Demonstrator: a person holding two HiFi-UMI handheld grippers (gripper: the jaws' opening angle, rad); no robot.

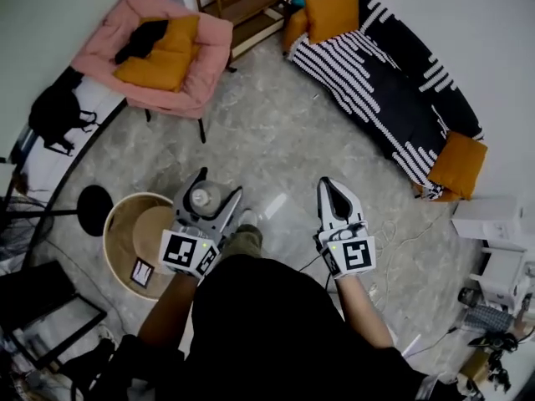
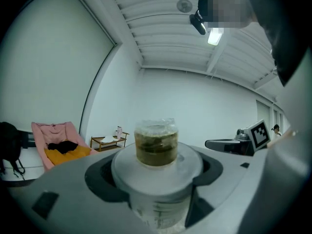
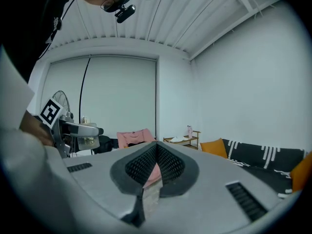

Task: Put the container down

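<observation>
A clear plastic container (image 1: 201, 197) with a pale lid and brownish contents sits between the jaws of my left gripper (image 1: 221, 184), which is shut on it and holds it above the floor. In the left gripper view the container (image 2: 156, 147) stands upright between the two grey jaws of the left gripper (image 2: 156, 173). The right gripper view shows it hanging under the left gripper (image 3: 73, 128) as a small clear container (image 3: 86, 141). My right gripper (image 1: 330, 189) is held beside it at the same height. Its jaws (image 3: 156, 147) are shut with nothing in them.
A round wicker basket (image 1: 117, 232) stands on the floor just left of and below the left gripper. Further off are a pink armchair (image 1: 201, 65) with orange cushions, a striped black-and-white sofa (image 1: 384, 82), a wooden shelf table (image 1: 247, 2), a fan base (image 1: 94, 210) and cables (image 1: 401, 241).
</observation>
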